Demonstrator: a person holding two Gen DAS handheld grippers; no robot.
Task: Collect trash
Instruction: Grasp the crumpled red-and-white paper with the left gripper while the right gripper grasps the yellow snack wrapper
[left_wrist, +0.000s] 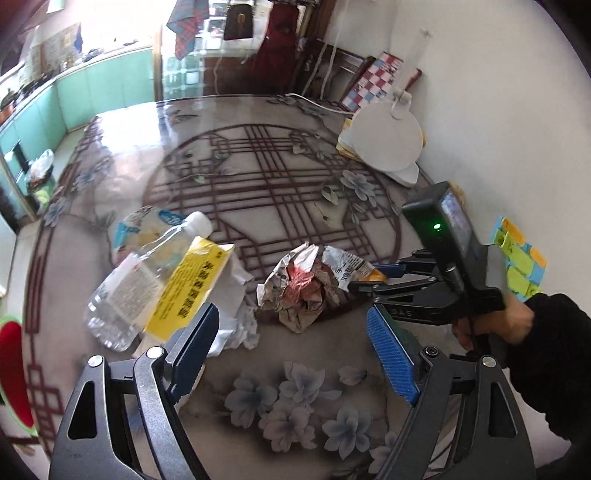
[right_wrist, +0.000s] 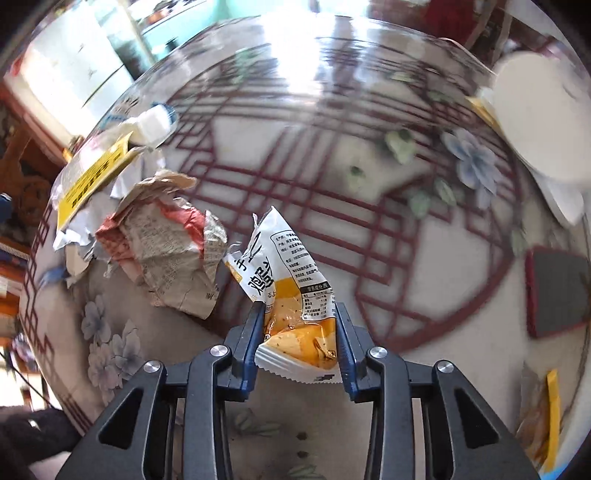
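Note:
My right gripper (right_wrist: 299, 314) is shut on a white and orange snack wrapper (right_wrist: 291, 295), held above the round table; the gripper also shows in the left wrist view (left_wrist: 364, 277) beside a crumpled newspaper wad (left_wrist: 306, 284). That wad (right_wrist: 166, 251) lies left of the wrapper. An empty clear plastic bottle (left_wrist: 140, 280) with a white cap, a yellow package (left_wrist: 188, 284) and white crumpled paper (left_wrist: 236, 310) lie together at the left. My left gripper (left_wrist: 291, 325) is open and empty, low over the table, near the pile.
The floral glass-topped table (left_wrist: 258, 177) stands against a white wall. A white round board (left_wrist: 384, 140) on yellow papers sits at the far right. A dark red-edged pad (right_wrist: 557, 295) lies at the right. Colourful notes (left_wrist: 517, 254) are by the wall. Green cabinets (left_wrist: 96, 88) stand beyond.

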